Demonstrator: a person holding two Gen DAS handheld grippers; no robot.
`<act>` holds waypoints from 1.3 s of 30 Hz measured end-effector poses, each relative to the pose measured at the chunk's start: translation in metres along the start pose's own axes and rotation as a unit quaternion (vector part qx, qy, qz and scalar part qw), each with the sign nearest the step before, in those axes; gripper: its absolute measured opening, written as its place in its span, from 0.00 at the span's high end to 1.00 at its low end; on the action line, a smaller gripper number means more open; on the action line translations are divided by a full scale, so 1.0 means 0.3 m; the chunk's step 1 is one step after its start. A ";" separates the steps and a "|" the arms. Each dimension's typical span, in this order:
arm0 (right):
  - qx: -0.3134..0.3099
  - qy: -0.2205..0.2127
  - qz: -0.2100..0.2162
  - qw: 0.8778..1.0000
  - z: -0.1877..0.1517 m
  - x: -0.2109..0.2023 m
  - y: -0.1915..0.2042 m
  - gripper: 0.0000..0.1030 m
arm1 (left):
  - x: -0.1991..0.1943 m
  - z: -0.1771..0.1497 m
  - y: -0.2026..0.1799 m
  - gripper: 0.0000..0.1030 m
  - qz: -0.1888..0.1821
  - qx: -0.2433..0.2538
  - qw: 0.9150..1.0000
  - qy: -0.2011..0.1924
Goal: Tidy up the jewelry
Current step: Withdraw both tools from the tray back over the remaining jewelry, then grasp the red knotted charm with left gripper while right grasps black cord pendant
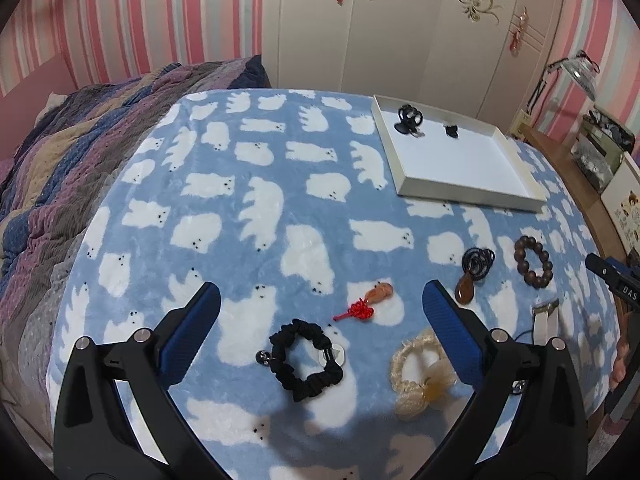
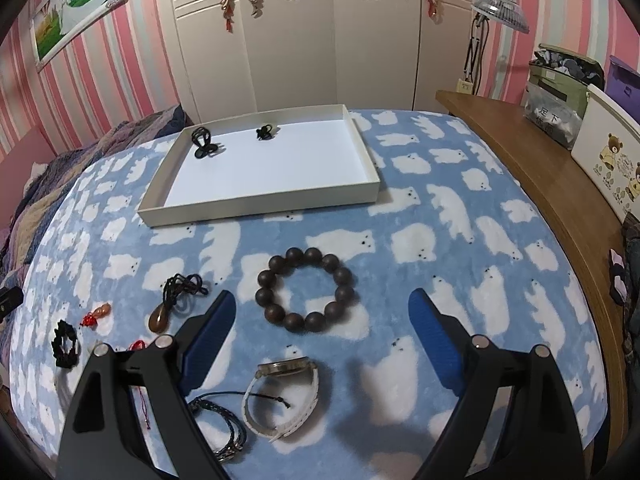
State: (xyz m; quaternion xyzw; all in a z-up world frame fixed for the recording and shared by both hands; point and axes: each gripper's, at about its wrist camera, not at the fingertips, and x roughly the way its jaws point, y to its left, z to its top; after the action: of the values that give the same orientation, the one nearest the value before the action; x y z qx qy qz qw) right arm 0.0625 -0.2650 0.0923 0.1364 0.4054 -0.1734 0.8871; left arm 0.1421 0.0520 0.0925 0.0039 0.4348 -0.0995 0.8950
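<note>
I have both grippers hovering over the polar-bear blanket (image 2: 440,208), jaws spread wide and holding nothing; my left gripper (image 1: 320,300) hangs above the black scrunchie (image 1: 306,360), with the cream scrunchie (image 1: 420,376) just beside it and the red-knotted charm (image 1: 366,304) a little nearer the white tray (image 2: 256,200); my right gripper (image 2: 320,308) frames the wooden bead bracelet (image 2: 306,295), which lies between the tray and the white-strapped watch (image 2: 284,394); a braided bracelet (image 2: 226,428) sits beside the watch; the amber pendant (image 2: 160,318) lies left of the beads; two black hair clips (image 2: 204,142) rest inside the tray at its far edge
</note>
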 end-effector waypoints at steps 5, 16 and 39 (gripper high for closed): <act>-0.016 0.003 0.005 1.000 -0.010 0.001 0.053 0.14 | 0.020 -0.015 -0.015 0.03 0.000 0.013 1.000 0.007; -0.038 0.029 0.007 0.999 -0.021 0.083 0.174 0.14 | 0.108 -0.043 -0.027 0.03 -0.008 0.036 0.999 0.028; -0.099 0.067 0.029 0.992 -0.005 0.258 0.407 0.15 | 0.302 -0.076 -0.112 0.36 -0.056 0.067 0.992 0.093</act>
State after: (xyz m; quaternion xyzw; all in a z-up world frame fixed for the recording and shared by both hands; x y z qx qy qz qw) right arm 0.1597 -0.1695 0.0443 0.0714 0.4750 -0.0969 0.8717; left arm 0.1727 0.0055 0.0103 0.0491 0.5082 -0.1776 0.8413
